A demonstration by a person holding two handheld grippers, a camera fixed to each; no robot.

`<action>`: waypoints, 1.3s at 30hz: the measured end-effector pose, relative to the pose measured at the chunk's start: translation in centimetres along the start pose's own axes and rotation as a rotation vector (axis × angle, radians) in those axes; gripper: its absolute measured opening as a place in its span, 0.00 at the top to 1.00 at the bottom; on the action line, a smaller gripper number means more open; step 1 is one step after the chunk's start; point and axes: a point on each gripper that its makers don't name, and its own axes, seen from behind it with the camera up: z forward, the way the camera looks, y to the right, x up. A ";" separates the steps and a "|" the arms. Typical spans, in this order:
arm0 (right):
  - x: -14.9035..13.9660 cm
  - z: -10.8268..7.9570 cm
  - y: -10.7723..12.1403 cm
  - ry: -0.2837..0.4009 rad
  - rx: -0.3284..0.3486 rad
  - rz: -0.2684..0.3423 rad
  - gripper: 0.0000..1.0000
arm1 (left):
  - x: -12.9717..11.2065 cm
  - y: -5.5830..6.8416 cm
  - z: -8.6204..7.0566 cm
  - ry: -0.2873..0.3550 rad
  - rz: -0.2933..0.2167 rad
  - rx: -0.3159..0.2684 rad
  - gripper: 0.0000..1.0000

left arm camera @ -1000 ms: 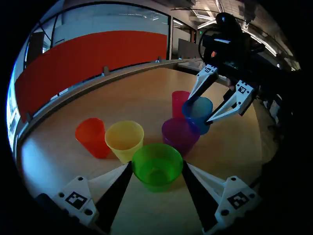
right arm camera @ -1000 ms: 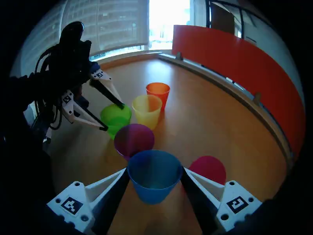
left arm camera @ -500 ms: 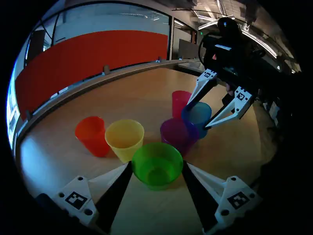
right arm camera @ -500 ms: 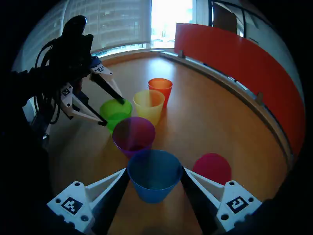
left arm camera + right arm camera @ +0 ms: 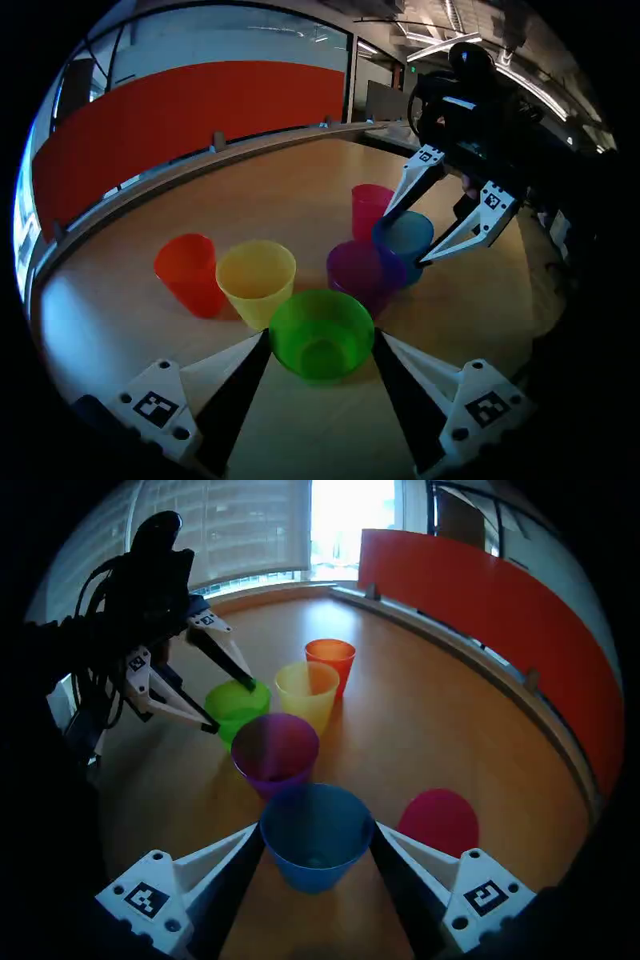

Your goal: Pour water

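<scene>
A green cup [image 5: 320, 346] sits between the fingers of my left gripper [image 5: 320, 336], which is shut on it. My right gripper [image 5: 317, 828] is shut on a blue cup [image 5: 316, 840]. Both cups are upright and low over the wooden table [image 5: 264, 192]. In the left gripper view the right gripper [image 5: 402, 238] holds the blue cup [image 5: 402, 234] just behind a purple cup [image 5: 362, 272]. In the right gripper view the left gripper [image 5: 232, 707] clasps the green cup [image 5: 234, 708] at the left. I cannot tell whether either cup holds water.
Standing on the table are the purple cup [image 5: 274, 752], a yellow cup [image 5: 256, 280], an orange cup [image 5: 188, 272] and a pink cup [image 5: 368, 206]. A red panel [image 5: 184, 112] runs along the table's far edge. Windows [image 5: 240, 536] are behind the left gripper.
Both grippers keep their cups. The right gripper with the blue cup has shifted slightly, so the purple and pink cups sit a little higher in its view. The left gripper has barely moved.
</scene>
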 end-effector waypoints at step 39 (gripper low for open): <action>-3.6 -0.8 -0.9 -0.071 0.002 0.025 0.04 | -1.9 0.5 -0.4 -0.082 0.017 -0.008 0.09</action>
